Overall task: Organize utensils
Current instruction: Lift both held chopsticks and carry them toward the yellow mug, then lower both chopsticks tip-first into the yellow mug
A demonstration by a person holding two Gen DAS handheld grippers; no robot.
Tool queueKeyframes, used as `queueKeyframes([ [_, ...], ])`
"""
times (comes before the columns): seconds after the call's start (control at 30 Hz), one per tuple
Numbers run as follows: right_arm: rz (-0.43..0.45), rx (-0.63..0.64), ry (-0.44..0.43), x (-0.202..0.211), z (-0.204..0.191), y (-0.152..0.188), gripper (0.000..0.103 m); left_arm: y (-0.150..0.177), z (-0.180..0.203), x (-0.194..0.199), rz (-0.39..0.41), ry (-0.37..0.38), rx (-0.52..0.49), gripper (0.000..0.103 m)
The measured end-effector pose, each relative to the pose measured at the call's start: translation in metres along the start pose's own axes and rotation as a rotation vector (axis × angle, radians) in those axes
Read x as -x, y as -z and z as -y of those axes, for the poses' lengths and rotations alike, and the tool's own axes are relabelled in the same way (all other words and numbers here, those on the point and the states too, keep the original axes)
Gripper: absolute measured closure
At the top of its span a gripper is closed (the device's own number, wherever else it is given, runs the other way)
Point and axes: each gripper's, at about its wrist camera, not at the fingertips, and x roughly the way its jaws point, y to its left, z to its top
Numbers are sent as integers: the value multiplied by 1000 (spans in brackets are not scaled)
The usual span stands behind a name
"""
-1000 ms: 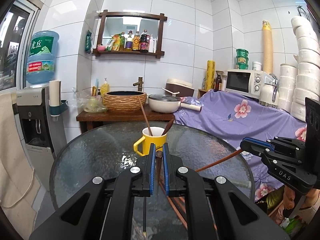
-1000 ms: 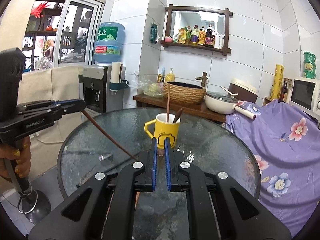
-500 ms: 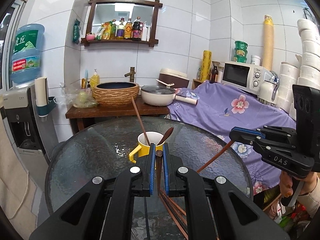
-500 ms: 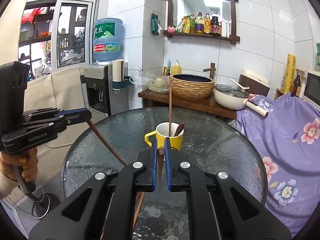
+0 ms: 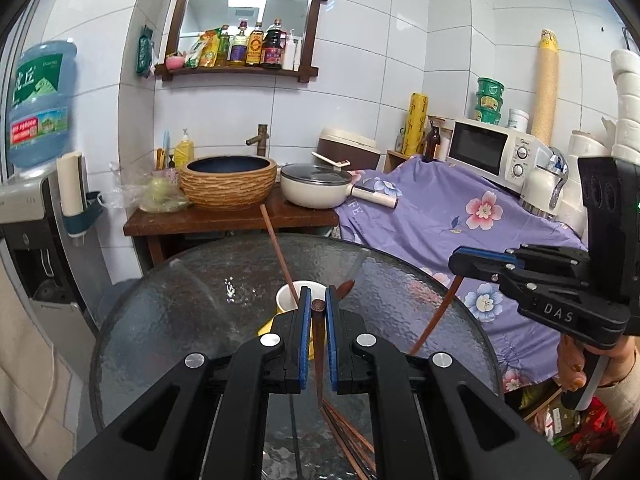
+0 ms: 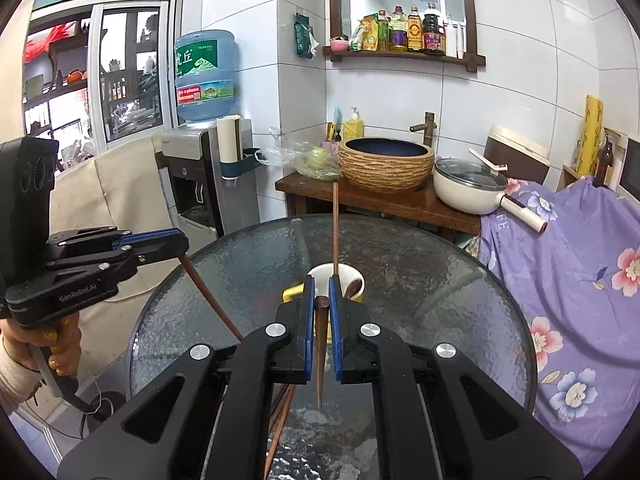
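Observation:
A yellow mug (image 5: 289, 300) (image 6: 340, 278) stands on the round glass table (image 5: 200, 300). It holds one upright chopstick (image 5: 278, 254) (image 6: 335, 224) and a wooden spoon (image 5: 345, 287) (image 6: 354, 286). My left gripper (image 5: 318, 306) is shut on a brown chopstick (image 5: 319, 356) and hangs above the table just short of the mug. My right gripper (image 6: 321, 300) is shut on another brown chopstick (image 6: 320, 352), also just short of the mug. Each gripper shows in the other's view, left (image 6: 168, 242) and right (image 5: 472, 262). More chopsticks (image 5: 348, 436) lie on the glass below.
A wooden side table (image 5: 232, 216) behind carries a woven basin (image 5: 228, 182) and a cream pan (image 5: 316, 190). A purple flowered cloth (image 5: 460, 216) covers the counter at right, with a microwave (image 5: 492, 150). A water dispenser (image 6: 200, 176) stands at left.
Both grippers have risen with their chopsticks, so the mug now sits lower and partly hidden behind the fingers. The chopsticks hang more steeply.

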Motion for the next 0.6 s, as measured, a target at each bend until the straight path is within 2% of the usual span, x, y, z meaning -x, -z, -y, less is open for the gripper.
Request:
queueKeyframes([
  [0.4,55,-87,-39,5,15,-82,95,-67,-7,2,60,-63,-14,96],
  [0.6,110,-93,5,0,15,-116,95,-102,-13,-3,101,-84,22,96],
])
